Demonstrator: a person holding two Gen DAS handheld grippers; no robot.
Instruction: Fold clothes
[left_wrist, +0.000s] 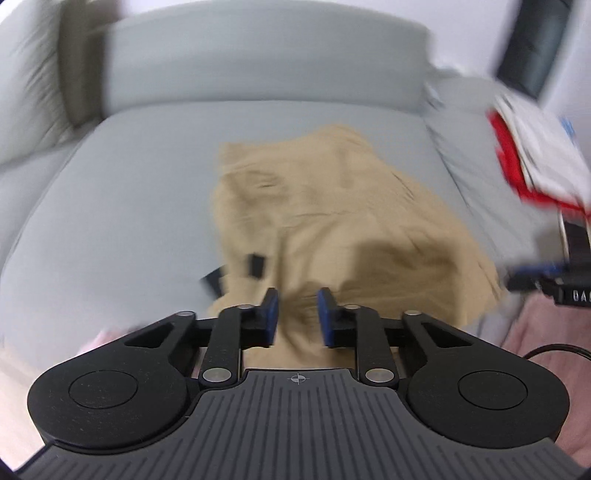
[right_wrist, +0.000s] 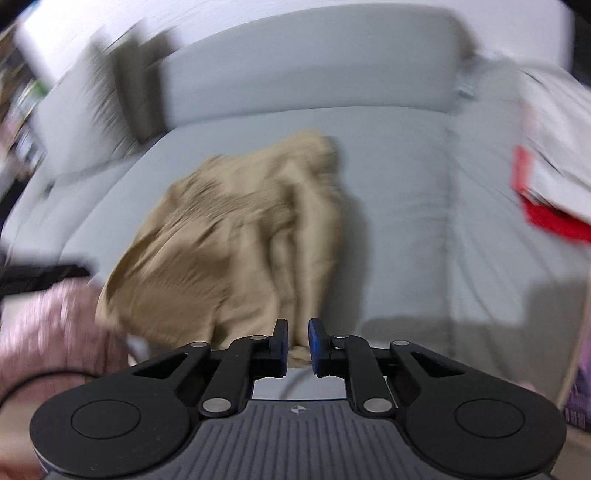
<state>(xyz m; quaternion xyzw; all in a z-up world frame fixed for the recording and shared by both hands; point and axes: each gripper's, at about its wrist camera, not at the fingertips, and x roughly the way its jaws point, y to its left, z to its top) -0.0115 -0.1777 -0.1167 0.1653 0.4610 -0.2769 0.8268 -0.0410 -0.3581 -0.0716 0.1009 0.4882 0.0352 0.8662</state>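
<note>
On the grey sofa (left_wrist: 140, 177) seat, a crumpled tan garment (left_wrist: 314, 221) lies in a loose heap, its near edge reaching toward both cameras. Both views are blurred.

From the left wrist view, the left hand-held gripper (left_wrist: 297, 317) has its blue-padded fingers (left_wrist: 271, 314) parted by a moderate gap, with tan cloth showing between and beneath them; whether they touch it I cannot tell. A small black tab (left_wrist: 256, 264) sits on the cloth at 11 o'clock from the fingers. At 3 o'clock, the other tool's black and blue body (left_wrist: 546, 277) enters from the frame edge. A red and white pile (left_wrist: 532, 158) lies on the sofa at 2 o'clock.

From the right wrist view, the right hand-held gripper (right_wrist: 298, 341) shows a narrow gap between its fingers (right_wrist: 316, 341), with a fold of the garment (right_wrist: 236, 240) lying in that gap; a firm pinch is not clear. The heap spreads toward 11 o'clock. Pink fabric (right_wrist: 48, 325) fills 9 o'clock, red and white cloth (right_wrist: 546, 192) sits at 2 o'clock.
</note>
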